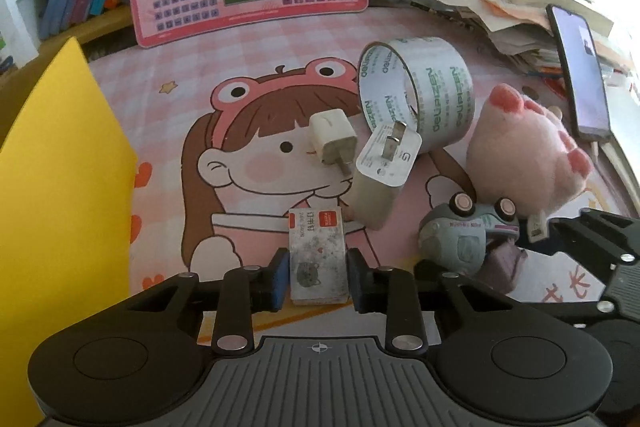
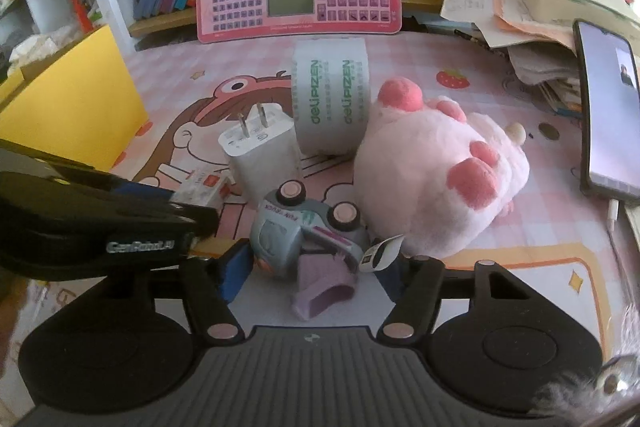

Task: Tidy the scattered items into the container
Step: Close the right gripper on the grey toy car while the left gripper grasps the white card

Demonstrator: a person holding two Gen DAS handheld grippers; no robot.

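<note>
"deli PIZEN" on tape roll (image 2: 330,99), "FUN TRUCK" on toy car (image 2: 296,227)

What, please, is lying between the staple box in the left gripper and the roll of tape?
In the left wrist view, two white chargers: the large charger nearer the staple box, the small charger beside the tape roll.

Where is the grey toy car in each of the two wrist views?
Left wrist view: the grey toy car lies lower right, below the pink plush toy.
Right wrist view: the car lies at lower centre, left of the plush.
Shared landmark: the tape roll.
</note>
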